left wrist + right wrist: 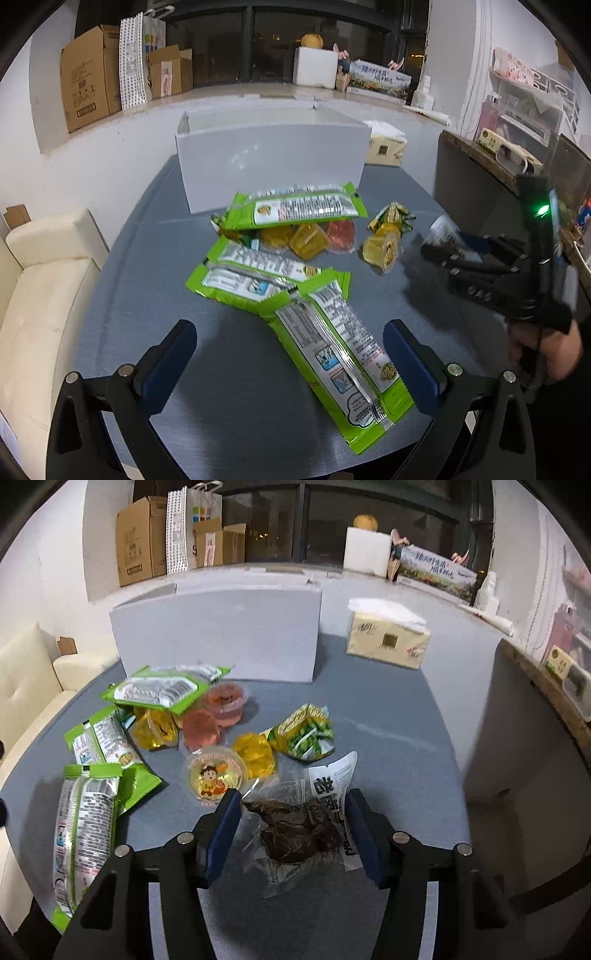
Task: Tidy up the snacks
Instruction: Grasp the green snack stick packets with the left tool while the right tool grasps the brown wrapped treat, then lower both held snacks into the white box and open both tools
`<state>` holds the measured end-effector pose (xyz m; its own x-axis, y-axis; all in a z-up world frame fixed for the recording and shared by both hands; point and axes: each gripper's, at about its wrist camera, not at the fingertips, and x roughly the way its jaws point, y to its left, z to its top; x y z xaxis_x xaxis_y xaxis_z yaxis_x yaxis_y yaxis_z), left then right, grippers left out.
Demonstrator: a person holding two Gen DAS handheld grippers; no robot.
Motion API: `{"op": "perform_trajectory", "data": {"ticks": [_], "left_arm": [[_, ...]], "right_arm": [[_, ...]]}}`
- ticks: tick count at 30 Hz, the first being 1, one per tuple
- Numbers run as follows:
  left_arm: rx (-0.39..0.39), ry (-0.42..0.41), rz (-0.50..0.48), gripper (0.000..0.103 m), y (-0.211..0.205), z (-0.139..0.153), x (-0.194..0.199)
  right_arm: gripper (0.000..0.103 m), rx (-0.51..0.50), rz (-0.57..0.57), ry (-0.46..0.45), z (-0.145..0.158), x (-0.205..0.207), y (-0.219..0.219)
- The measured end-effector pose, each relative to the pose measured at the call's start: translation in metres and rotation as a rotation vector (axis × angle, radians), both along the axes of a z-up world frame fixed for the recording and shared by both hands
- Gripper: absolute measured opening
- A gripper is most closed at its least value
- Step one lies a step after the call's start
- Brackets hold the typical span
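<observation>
Several green snack packets [332, 343] and yellow and red jelly cups [308, 240] lie on the grey table in front of a white box [271, 162]. My left gripper [290, 354] is open above the nearest green packet, holding nothing. My right gripper [291, 827] has its jaws on either side of a clear bag of dark dried snack [299, 830]; whether they press it I cannot tell. In the left wrist view the right gripper [439, 240] shows blurred at the right with the bag. A jelly cup with a cartoon lid [214, 775] and a green-yellow pouch [304, 734] lie just ahead.
A tissue pack [388, 638] stands right of the white box [218, 635]. A cream sofa [40, 295] is at the left. A dark cabinet [476, 184] stands at the table's right. Cardboard boxes [88, 77] sit on the window ledge behind.
</observation>
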<state>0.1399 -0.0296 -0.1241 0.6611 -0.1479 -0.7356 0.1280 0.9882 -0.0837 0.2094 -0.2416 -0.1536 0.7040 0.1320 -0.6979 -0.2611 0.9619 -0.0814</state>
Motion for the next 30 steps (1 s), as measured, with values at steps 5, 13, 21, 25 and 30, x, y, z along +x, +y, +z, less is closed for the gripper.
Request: {"op": "perform_trajectory", "data": {"ticks": [5, 13, 21, 25, 30], "left_arm": [[0.010, 0.080, 0.049, 0.103, -0.017, -0.032, 0.015], [0.039, 0.143, 0.112, 0.102, -0.046, -0.065, 0.030], [0.055, 0.105, 0.094, 0.079, -0.046, -0.063, 0.027], [0.057, 0.075, 0.083, 0.078, -0.041, -0.051, 0.019], [0.073, -0.011, 0.067, 0.078, -0.037, -0.020, 0.008]], "right_arm": [[0.063, 0.002, -0.001, -0.022, 0.013, -0.008, -0.004], [0.063, 0.019, -0.002, -0.019, 0.011, -0.011, -0.013], [0.063, 0.044, 0.006, -0.022, 0.012, -0.011, -0.015], [0.063, 0.051, 0.014, -0.027, 0.013, -0.012, -0.013], [0.063, 0.067, 0.019, -0.040, 0.021, -0.015, -0.010]]}}
